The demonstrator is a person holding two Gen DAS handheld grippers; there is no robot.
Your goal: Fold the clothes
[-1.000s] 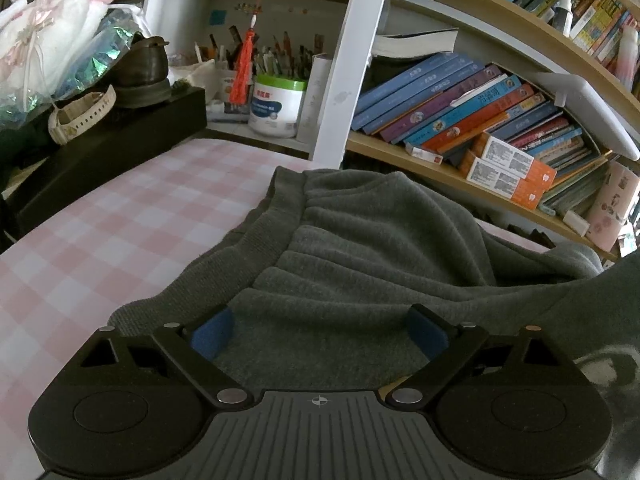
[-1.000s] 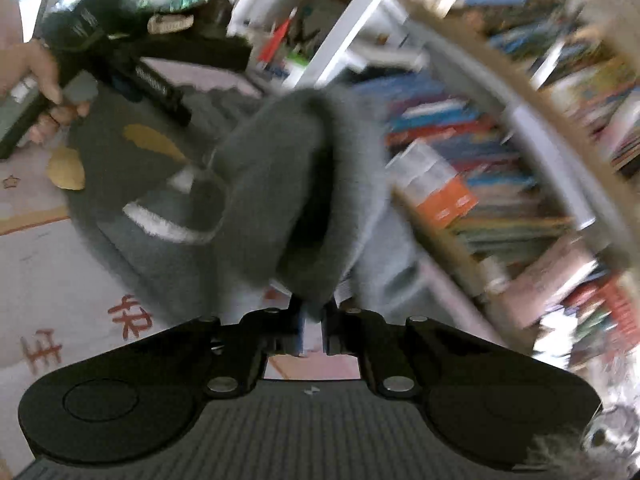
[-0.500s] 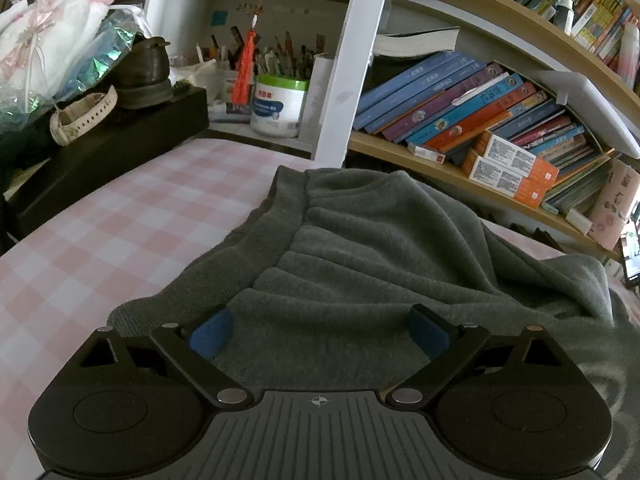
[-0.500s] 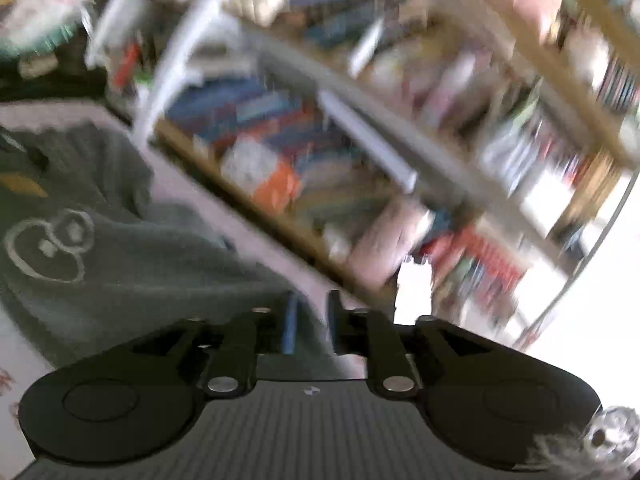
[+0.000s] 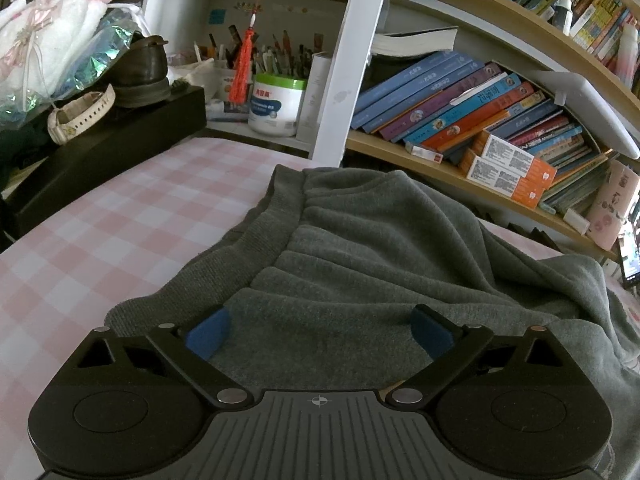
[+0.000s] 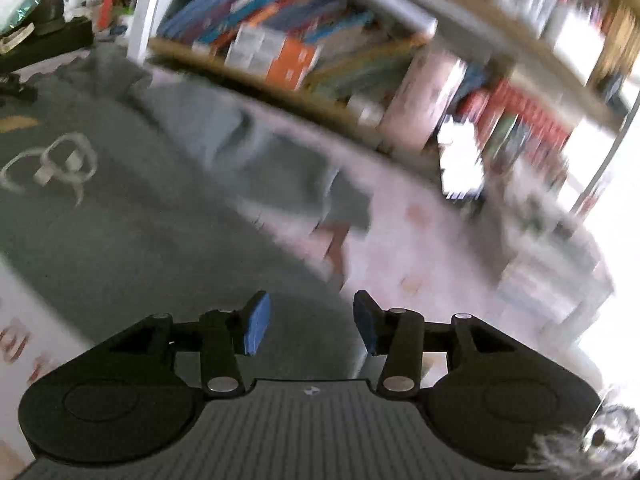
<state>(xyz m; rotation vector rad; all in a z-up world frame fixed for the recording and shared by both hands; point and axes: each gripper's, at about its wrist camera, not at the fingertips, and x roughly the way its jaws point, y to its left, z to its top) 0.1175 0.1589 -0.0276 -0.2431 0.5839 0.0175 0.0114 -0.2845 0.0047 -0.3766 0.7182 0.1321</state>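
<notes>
The sweater (image 5: 360,264) is thick grey fleece, soft and floppy. It should be light to lift, but it will sag and drag its own folds, so it likely wants a pinch at a firm edge instead of mid-panel. It lies spread on the pink checked cloth (image 5: 112,216), directly under and ahead of both claws.

The left claw (image 5: 318,330) stands wide apart, its blue pads (image 5: 208,332) resting on or just above the fabric and clamping nothing. Just ahead and to its left runs the ribbed hem band (image 5: 240,240), denser knit than the gathered, puckered body beside it; that band is probably the best hold.

The right claw (image 6: 311,326) is partly apart and empty, its jaws having just been opening, with flat grey cloth below. Ahead and left of it sits a white printed outline (image 6: 52,164); ahead and right a rumpled edge (image 6: 340,204) ends on the bare cover. This view is blurred, so finer texture is unclear.
</notes>
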